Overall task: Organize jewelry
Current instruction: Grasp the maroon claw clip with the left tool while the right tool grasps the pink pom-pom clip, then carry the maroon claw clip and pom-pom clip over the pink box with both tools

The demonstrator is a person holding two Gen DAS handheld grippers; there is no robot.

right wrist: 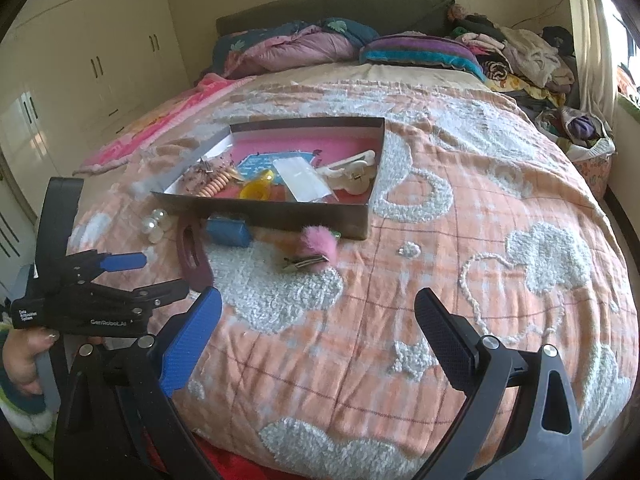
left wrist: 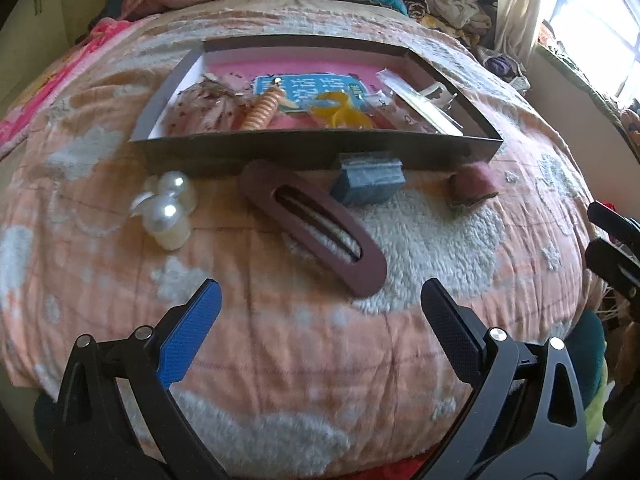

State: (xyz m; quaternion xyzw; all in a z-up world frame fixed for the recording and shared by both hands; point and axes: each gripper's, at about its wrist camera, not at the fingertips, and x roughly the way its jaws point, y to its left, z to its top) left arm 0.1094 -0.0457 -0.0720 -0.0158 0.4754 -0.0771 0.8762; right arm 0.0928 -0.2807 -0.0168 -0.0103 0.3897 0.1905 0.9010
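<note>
Jewelry laid out on a bed, both grippers empty with jaws apart.

We find the left gripper [left wrist: 320, 300] hovering over the orange bedspread [left wrist: 300, 352], jaws spread wide and holding nothing; the right gripper [right wrist: 318, 308] stands likewise, jaws apart and clear of every item. Directly ahead of the left jaws lies a maroon oval hair clip [left wrist: 316, 232], flat on the bedspread. Beyond it and to the left we note a pearl ornament [left wrist: 168, 208]; beyond and to the right, a blue block-shaped piece [left wrist: 368, 182] touching the near wall of a shallow dark tray [left wrist: 316, 150]. A pink fluffy clip [right wrist: 314, 246] lies ahead of the right jaws, just beside the tray. Inside the tray we see an orange ribbed piece [left wrist: 262, 110], a yellow piece [left wrist: 338, 110] and a white claw clip [right wrist: 352, 172].
</note>
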